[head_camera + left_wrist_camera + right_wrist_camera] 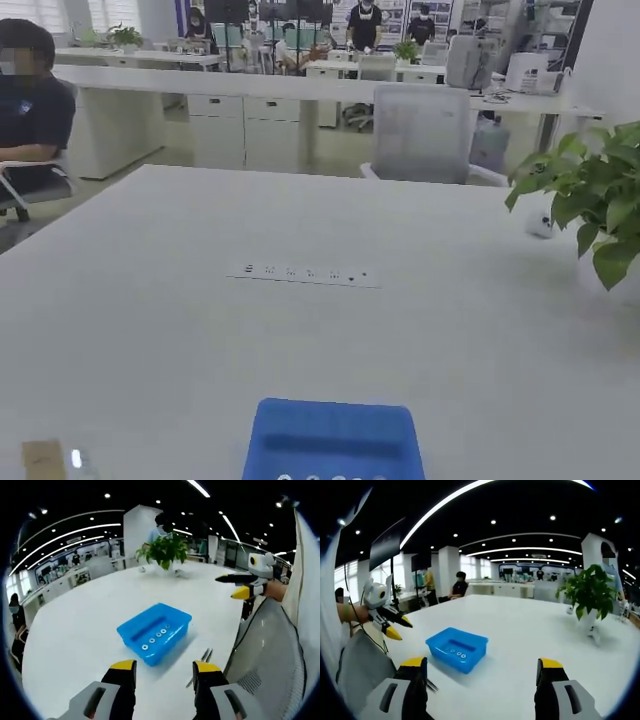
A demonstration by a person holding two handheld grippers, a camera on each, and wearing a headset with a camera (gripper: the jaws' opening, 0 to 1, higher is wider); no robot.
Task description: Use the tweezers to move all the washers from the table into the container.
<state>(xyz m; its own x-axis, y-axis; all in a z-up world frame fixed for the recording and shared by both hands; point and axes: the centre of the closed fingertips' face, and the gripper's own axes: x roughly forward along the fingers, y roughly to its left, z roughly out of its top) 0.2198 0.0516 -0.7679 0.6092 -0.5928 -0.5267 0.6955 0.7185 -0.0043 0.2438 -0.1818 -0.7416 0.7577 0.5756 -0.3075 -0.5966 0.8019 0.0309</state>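
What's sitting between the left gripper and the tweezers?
Nothing visible. The tweezers lie on bare table just ahead of the left gripper, whose jaws are open, beside the blue container.

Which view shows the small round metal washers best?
The left gripper view: five washers in a clear row against the blue plastic container. The head view crops them at its bottom edge; the right gripper view shows them smaller.

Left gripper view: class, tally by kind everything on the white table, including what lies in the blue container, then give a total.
Washers: 5
Blue container: 1
Tweezers: 1
Potted plant: 1
Total: 8
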